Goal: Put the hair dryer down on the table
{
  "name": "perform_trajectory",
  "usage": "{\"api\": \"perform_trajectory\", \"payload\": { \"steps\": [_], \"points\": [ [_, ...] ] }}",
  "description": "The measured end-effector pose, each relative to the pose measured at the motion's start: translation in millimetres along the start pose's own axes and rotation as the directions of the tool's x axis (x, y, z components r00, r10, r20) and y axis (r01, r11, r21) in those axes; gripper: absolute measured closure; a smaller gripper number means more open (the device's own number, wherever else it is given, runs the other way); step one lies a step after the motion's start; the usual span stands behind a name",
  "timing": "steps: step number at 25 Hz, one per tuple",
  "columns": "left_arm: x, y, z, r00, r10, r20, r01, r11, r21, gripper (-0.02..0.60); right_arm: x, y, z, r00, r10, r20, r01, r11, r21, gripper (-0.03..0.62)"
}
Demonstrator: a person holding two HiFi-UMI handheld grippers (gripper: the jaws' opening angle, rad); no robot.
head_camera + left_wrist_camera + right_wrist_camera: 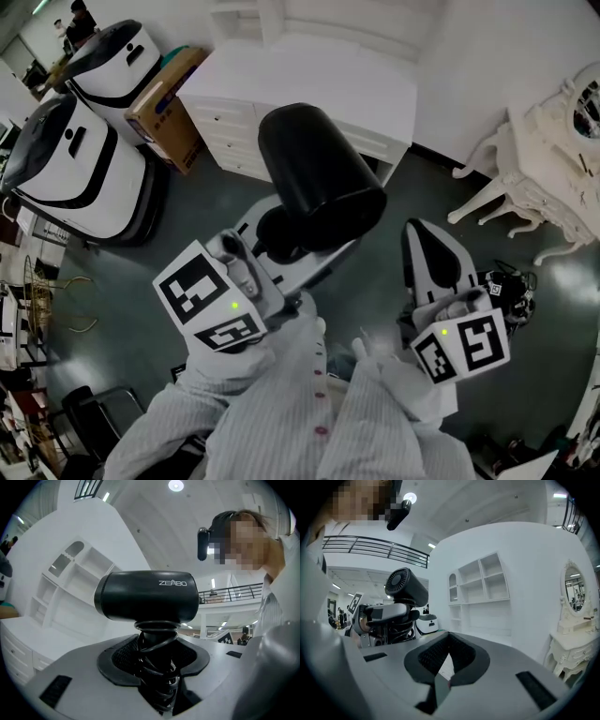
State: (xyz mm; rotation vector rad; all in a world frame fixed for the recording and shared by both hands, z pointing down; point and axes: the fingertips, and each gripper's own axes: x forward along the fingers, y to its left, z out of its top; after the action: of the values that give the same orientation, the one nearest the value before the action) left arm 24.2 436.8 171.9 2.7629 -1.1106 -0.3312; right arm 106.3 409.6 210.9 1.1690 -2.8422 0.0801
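Jaws: left gripper [157, 670] clamps hair dryer [147, 596] handle | right gripper [443, 667] closed, empty

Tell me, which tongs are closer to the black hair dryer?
Left. The left tongs grip the hair dryer by its cord-wrapped handle; the right tongs hang empty to its right, not touching.

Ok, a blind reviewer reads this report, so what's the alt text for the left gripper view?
The left gripper holds a black hair dryer upright by its cord-wrapped handle, barrel pointing sideways. White shelving stands behind at left; a person is at upper right.
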Motion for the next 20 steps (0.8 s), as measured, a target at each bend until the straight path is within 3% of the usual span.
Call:
{"api": "perform_trajectory", "payload": {
  "steps": [10,20],
  "points": [
    [14,26,3,1.0,0.024,0.001,-0.024,0.999,-0.024,0.382,20,-18,-3,1.0,0.007,-0.021,-0.006,1.0,0.012,0.583],
    [47,91,10,1.0,-0.013,-0.005,0.013,1.0,-0.025,0.382,87,-48,-2,0.999,-0.005,-0.036,0.005,1.0,0.004,0.583]
  ]
}}
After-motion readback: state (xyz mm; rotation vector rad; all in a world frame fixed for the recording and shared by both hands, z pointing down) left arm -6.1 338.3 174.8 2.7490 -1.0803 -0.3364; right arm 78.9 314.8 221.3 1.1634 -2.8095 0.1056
